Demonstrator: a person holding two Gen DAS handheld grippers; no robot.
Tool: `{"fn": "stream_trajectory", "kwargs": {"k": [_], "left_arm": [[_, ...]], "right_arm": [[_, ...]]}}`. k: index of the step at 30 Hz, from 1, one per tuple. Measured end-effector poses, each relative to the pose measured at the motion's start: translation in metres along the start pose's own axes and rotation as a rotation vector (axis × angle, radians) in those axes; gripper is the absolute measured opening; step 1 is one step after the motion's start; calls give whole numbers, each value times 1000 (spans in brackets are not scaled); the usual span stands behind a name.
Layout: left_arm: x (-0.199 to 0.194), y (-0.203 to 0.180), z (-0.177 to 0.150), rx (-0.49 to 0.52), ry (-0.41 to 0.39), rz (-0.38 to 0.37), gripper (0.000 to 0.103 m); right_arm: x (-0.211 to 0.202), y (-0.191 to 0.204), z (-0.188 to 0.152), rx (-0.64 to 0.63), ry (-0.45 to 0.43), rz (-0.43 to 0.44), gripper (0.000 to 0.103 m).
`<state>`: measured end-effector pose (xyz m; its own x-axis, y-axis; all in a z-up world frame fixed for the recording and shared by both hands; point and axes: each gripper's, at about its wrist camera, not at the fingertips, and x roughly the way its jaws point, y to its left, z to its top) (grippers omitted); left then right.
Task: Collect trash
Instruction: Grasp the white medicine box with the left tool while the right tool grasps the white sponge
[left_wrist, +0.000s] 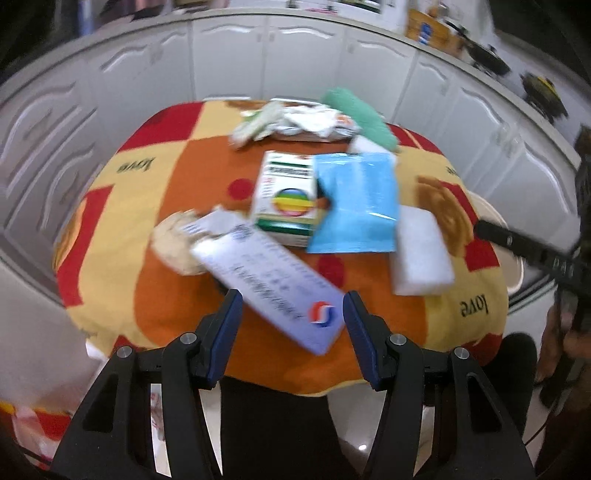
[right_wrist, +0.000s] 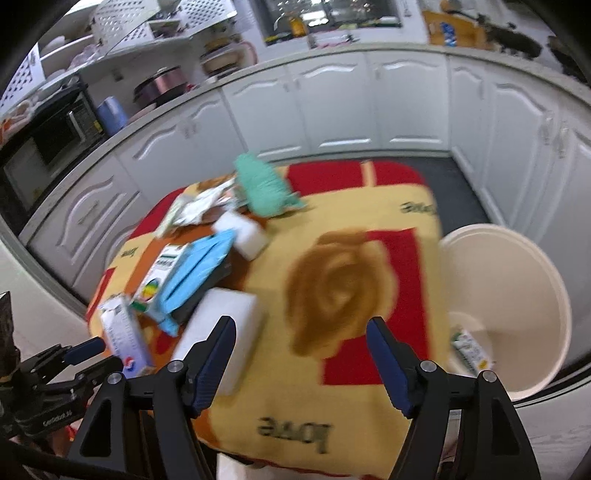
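Table: a small table with a blanket (left_wrist: 369, 288) in red, orange and yellow squares on it, and the word "love" printed near the edges.
Left gripper (left_wrist: 293, 310): its two blue jaws are wide apart and hold nothing.
Long white box (left_wrist: 269, 280): a flat white box with a red and blue round logo lies on the blanket. Its near corner pokes into the gap between the left jaws. I cannot tell if it touches them, because the picture is blurry.
Round crumpled thing (left_wrist: 175, 242): a pale, scrunched lump lies just beside the far end of the long white box, partly under it.
Small box (left_wrist: 286, 199): a white and green box with a rainbow circle sits past the long white box, in the middle of the table.
Blue packet (left_wrist: 356, 203): a shiny blue bag leans on the small box on its right side.
White foam block (right_wrist: 229, 332): a thick white block lies near the blue packet. In the right wrist view it sits just past the left-hand jaw of the right gripper.
Right gripper (right_wrist: 301, 334): its jaws are wide apart and hold nothing. They hang over a brown swirl on the blanket.
Far pile: crumpled white wrappers (left_wrist: 295, 122) and a green cloth (left_wrist: 360, 118) lie at the far edge.
Bin (right_wrist: 517, 295): a cream bucket stands beside the table on the right, with a small green and white carton (right_wrist: 471, 349) inside.
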<state>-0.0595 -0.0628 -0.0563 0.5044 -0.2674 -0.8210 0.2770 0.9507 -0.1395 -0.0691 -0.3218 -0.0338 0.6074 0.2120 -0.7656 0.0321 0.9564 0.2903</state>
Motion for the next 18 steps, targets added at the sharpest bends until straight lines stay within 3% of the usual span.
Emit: {"fn": "stream_trajectory", "kwargs": {"k": [5,9,11,13,15,18], "left_arm": [[5,26,-1,-104,7,-12,55],[11,32,1,-145,13,-31,55],[17,36,1,-160,27,-35,55],[22,39,1,-182,31,-51,55],[26,41,3,-201,29,-73,55],[32,40,10,-217,23,-89,55]], "right_arm": [[30,37,-7,-45,75,41,71],[60,62,-12,-83,137,26,78],[69,64,-13,-87,149,42,78],[71,60,-13,-93,139,21,65],[68,49,-11,-75,136,56,64],[57,36,-9,-95,111,-15,64]]}}
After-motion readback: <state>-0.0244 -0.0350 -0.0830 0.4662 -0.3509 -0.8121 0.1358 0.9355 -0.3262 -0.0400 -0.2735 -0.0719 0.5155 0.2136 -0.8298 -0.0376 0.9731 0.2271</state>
